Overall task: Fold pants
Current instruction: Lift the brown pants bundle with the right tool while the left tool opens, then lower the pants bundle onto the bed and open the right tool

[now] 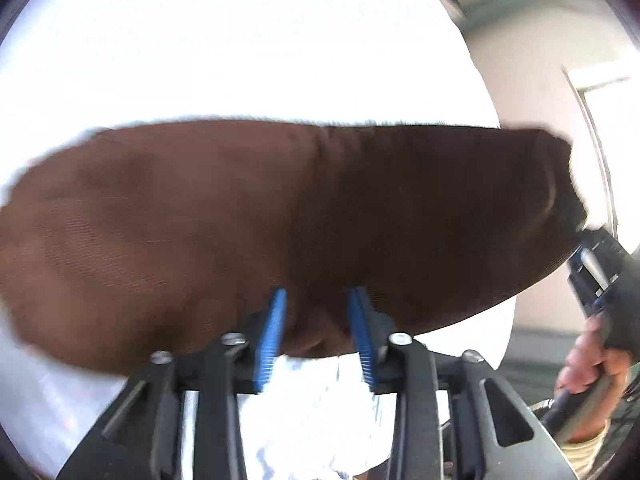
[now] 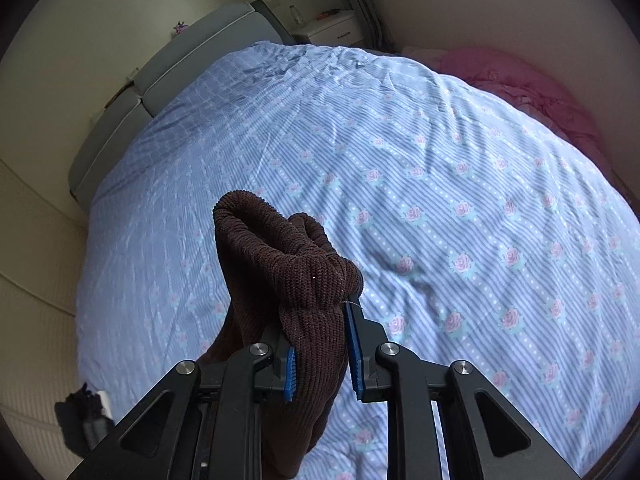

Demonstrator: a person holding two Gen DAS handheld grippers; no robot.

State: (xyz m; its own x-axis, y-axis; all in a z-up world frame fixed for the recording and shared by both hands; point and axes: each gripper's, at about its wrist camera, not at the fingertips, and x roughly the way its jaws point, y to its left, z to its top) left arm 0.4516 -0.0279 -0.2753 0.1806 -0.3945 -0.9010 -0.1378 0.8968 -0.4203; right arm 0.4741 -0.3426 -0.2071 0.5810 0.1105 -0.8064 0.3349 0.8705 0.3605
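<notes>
Pants (image 2: pixel 296 280) between pads of right tool (image 2: pixel 320 344), above bed (image 2: pixel 440 200); headboard (image 2: pixel 192 60) behind; pants stretched before left tool (image 1: pixel 318 320).

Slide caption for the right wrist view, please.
Right gripper clamps bunched brown pants above a blue floral bedspread, grey headboard behind.

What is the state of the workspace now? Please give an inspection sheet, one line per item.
Surface: bed under a blue striped floral sheet, wrinkled.
Job's things: brown pants, lifted off the sheet and stretched between both grippers.
Clutter: pink bedding at the far corner.
Grippers: left gripper closed on the pants' edge; right gripper closed on a bunched end.
Cables: nothing seen.
Surroundings: grey headboard, white nightstand, dark object on the floor.
</notes>
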